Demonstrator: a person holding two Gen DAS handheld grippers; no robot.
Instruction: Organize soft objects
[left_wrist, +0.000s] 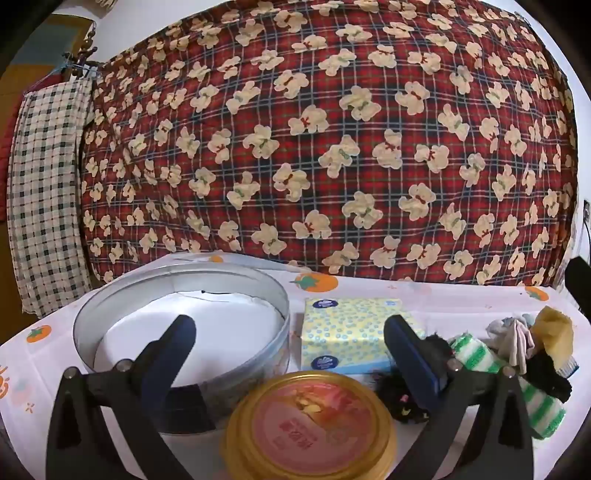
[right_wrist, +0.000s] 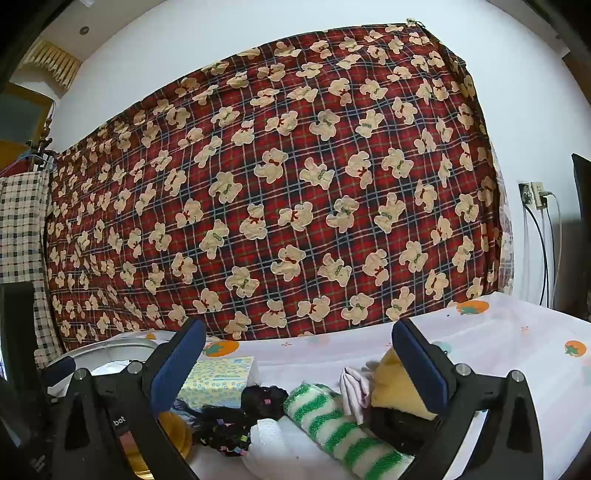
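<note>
Red plaid bear-print blanket (left_wrist: 332, 147) hangs behind a table (right_wrist: 517, 354) in a persimmon-print cloth, both grippers held above it with jaws apart and holding nothing.

From where I stand, the left gripper (left_wrist: 291, 343) frames a round metal tin (left_wrist: 177, 295) on its left side, a tissue pack (left_wrist: 347, 332) between its jaws farther back, and a gold-rimmed lid (left_wrist: 310, 424) lying close beneath. The soft pile sits off to its right: a green-striped cloth (left_wrist: 532, 391), pale socks (left_wrist: 517, 336), a yellow cloth (left_wrist: 554, 328) and a black fuzzy piece (left_wrist: 402, 398). The right gripper (right_wrist: 299, 354) hovers over that pile, with the green-striped cloth (right_wrist: 343, 428), a white cloth (right_wrist: 269, 439) and a black beaded piece (right_wrist: 229, 424) between its jaws; the yellow cloth (right_wrist: 391, 387) touches the right finger.
</note>
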